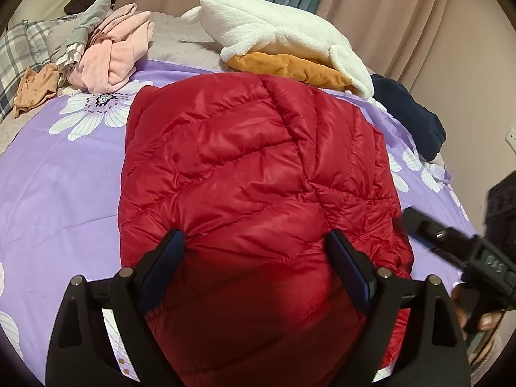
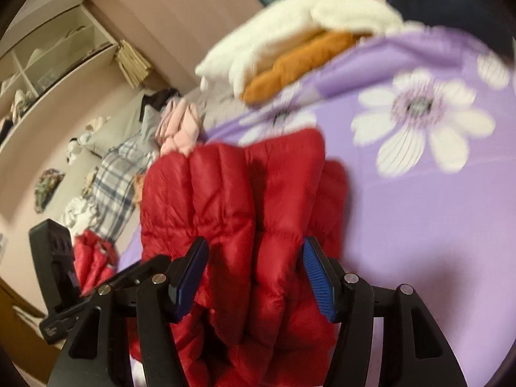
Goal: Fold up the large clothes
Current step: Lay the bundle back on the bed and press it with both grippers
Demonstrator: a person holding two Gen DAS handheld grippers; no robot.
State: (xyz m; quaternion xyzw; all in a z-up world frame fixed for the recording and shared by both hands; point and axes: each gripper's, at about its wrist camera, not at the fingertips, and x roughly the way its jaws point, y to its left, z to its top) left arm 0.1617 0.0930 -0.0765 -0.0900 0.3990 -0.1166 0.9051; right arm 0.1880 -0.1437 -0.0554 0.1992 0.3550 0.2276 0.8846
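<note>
A red quilted down jacket lies on the purple flowered bedspread, folded into a long block. My left gripper is wide open, its blue pads either side of the jacket's near end and pressing on it. My right gripper is open over a bunched part of the same jacket, its pads apart with the fabric between them. That view is blurred. The right gripper also shows at the right edge of the left wrist view.
A stack of folded white fleece over an orange garment lies at the far side, a dark navy garment at its right. A heap of pink and grey plaid clothes sits far left. Curtains and wall behind.
</note>
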